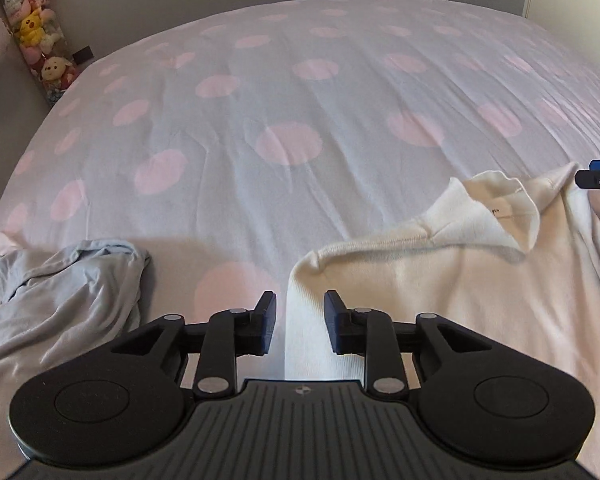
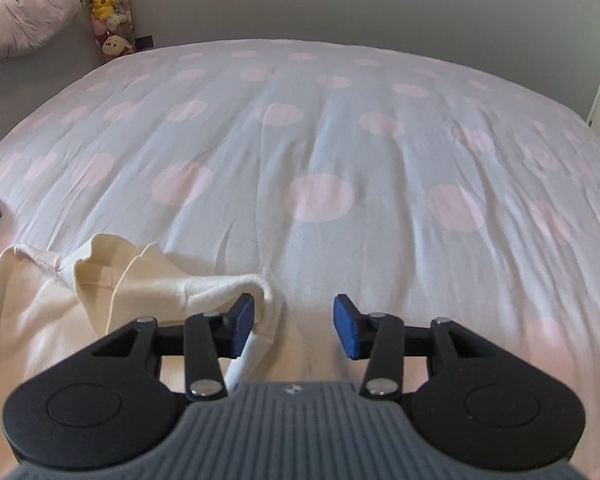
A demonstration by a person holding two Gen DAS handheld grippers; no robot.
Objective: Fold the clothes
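At the far left of the left wrist view a column of plush toys (image 1: 36, 36) stands against the wall, and below it a crumpled pale grey garment (image 1: 60, 300) lies on the near left of the bed. The bed's white cover with pink dots (image 1: 292, 100) fills the middle of both views. The left gripper (image 1: 300, 322) points down at the cover with its jaws apart; the left shoulder edge of a cream sweatshirt (image 1: 440, 288) lies in the gap between the pads, neither pad pressing on it. The sweatshirt spreads to the right from there, its ribbed collar (image 1: 488, 208) standing up with a label showing inside. At the right edge of that view a dark tip of the right gripper (image 2: 295, 326) shows just beyond the collar. In the right wrist view the sweatshirt lies at lower left, its other shoulder fold just beside the left blue pad, and the jaws stand apart, gripping nothing.
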